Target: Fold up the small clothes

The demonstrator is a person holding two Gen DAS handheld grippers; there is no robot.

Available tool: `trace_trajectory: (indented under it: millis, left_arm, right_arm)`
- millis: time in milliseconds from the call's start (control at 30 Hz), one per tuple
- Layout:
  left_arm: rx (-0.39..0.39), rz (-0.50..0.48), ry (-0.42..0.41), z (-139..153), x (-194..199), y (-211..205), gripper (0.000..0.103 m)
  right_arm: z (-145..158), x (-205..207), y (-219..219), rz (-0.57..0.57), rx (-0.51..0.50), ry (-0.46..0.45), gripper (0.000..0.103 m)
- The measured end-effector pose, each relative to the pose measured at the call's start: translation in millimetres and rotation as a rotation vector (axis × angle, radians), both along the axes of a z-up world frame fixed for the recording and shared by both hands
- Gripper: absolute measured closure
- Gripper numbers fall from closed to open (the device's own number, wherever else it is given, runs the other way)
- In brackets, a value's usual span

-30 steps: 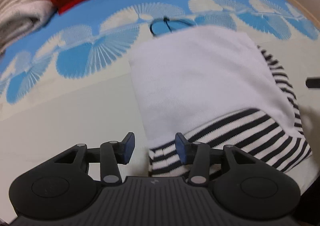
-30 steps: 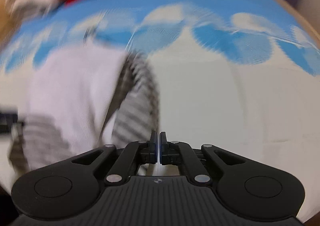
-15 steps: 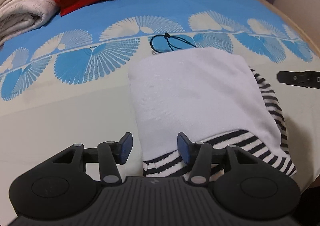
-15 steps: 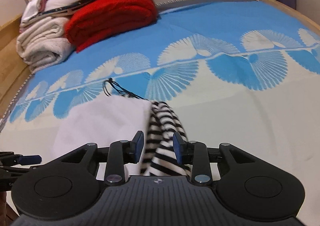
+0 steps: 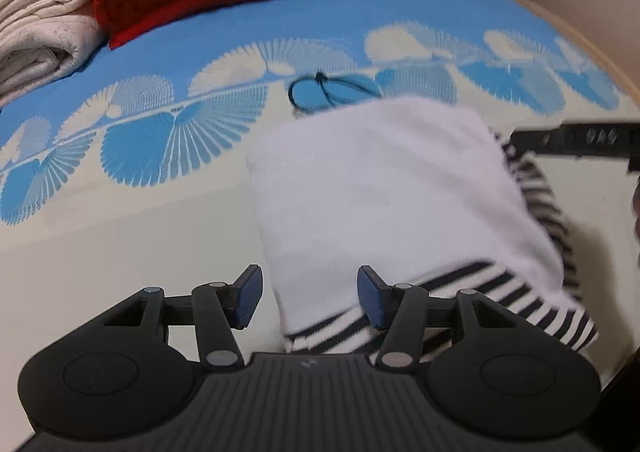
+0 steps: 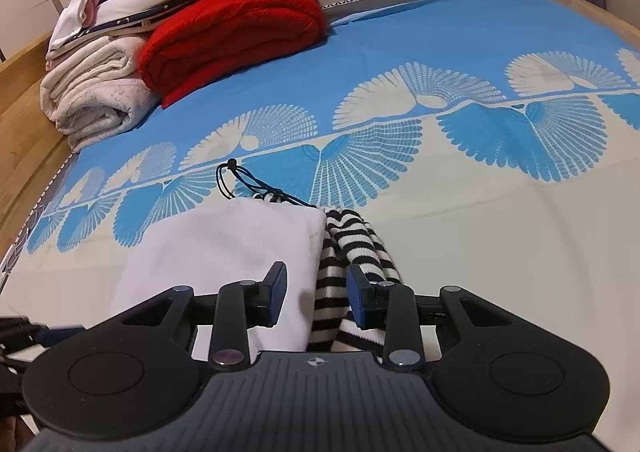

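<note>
Folded white-striped garment (image 5: 384,187) near bed (image 6: 500,211) front edge; left gripper (image 5: 308,302) and right gripper (image 6: 316,302) both apart, straddling corners, likely lining up next fold.

The folded garment (image 6: 224,252) lies on the bed (image 6: 500,219), with its striped part (image 6: 352,252) along its right edge. A cord (image 6: 240,181) lies just behind it, touching its far edge. Far behind and to the left, a knitted blanket (image 6: 232,35) rests beside a stack of towels (image 6: 92,99). The left claw (image 5: 308,298) sits at the garment's near left corner, the right claw (image 6: 318,300) at its near right edge.
</note>
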State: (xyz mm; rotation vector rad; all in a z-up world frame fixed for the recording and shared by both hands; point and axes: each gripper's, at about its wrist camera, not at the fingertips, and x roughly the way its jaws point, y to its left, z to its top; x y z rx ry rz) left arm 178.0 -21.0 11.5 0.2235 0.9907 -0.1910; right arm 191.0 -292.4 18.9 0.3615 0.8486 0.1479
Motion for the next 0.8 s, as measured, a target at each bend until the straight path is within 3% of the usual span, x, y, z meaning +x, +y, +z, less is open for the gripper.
trace_trajectory:
  millis: [67, 167, 267, 433, 533, 800]
  left_arm:
    - [-0.019, 0.003, 0.024, -3, 2, 0, 0.045]
    - [0.013, -0.021, 0.068, -12, 2, -5, 0.044]
    - [0.011, -0.021, 0.054, -10, 2, -4, 0.043]
    - [-0.043, 0.057, 0.019, -1, 6, 12, 0.043]
    - [-0.061, 0.112, 0.016, 3, 10, 23, 0.043]
    - [-0.034, 0.187, -0.003, 5, 13, 48, 0.043]
  right_arm:
    - [0, 2, 2, 0.002, 0.006, -0.005, 0.068]
    - [-1, 7, 5, 0.005, 0.010, -0.004, 0.066]
    - [-2, 11, 6, 0.006, 0.018, -0.001, 0.064]
    - [-7, 19, 7, -0.004, 0.029, 0.020, 0.055]
    - [-8, 21, 9, -0.009, 0.021, 0.022, 0.054]
    - [-11, 30, 4, -0.046, 0.066, 0.030, 0.053]
